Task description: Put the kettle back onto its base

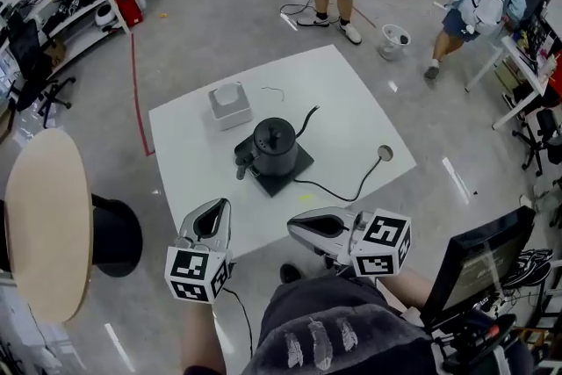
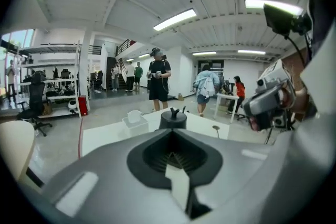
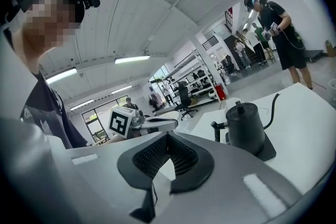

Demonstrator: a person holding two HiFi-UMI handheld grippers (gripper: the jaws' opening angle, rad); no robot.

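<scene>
Status: looks done imo.

- Kettle sits upright on its base, the dark square plate, out on the white surface. It's ahead of both tongs and well apart from them. Seems centred on the plate w/ no tilt I can spot. Spout points away from the tongs, handle is on the side twd the left tongs.
- Left tongs: shut, nothing btwn the jaws. They hang at the near edge of the surface and touch nothing. In the left gripper view the kettle is dead ahead, just over the closed tips.
- Right tongs: jaws look together too, empty. They're just beside the left tongs, close to the person's body. In the right gripper view the kettle and base are ahead and off to the right.
- Cord runs from the base out to the right of the right tongs and ends at a plug lying on the surface. Can't tell if it's wired to anything.
- White box is beyond the left tongs, past the kettle's handle side. Not part of the job.

What's left: nothing obvious, since the kettle's on the base and both tongs are off it. Can't verify from here that it's fully seated on the contact, the cam's too far for that. Otherwise I'd call it complete.
</scene>
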